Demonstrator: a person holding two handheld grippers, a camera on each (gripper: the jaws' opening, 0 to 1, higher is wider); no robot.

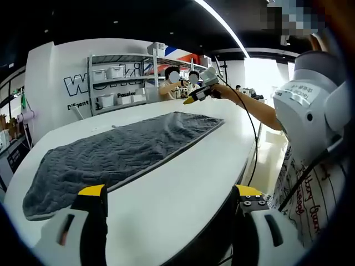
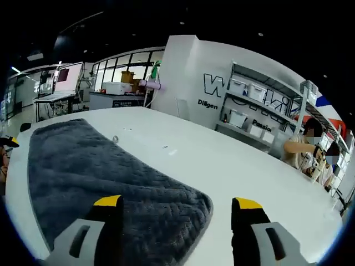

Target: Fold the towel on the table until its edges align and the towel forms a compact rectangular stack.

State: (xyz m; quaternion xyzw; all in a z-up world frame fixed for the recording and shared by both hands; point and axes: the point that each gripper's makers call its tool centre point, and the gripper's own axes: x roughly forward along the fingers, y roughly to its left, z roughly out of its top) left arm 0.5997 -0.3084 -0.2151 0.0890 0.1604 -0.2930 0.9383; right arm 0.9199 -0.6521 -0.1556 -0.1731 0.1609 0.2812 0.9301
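A dark grey quilted towel (image 1: 119,152) lies spread flat and unfolded on the white table (image 1: 183,183), running from the near left to the far right. My left gripper (image 1: 171,195) is open and hovers over the table's near edge, beside the towel's near end. My right gripper (image 1: 201,91), held in the person's outstretched hand, hangs above the table just past the towel's far end. In the right gripper view the towel (image 2: 83,177) stretches away to the left. There my right gripper (image 2: 177,203) is open, its left jaw over the towel's near corner and its right jaw over bare table (image 2: 233,160).
Metal shelves with white bins (image 1: 119,83) stand against the lettered wall behind the table, with two seated people (image 2: 310,149) nearby. A black cable (image 1: 252,138) hangs from the right gripper over the table's right edge. The person's white sleeve (image 1: 310,105) fills the right side.
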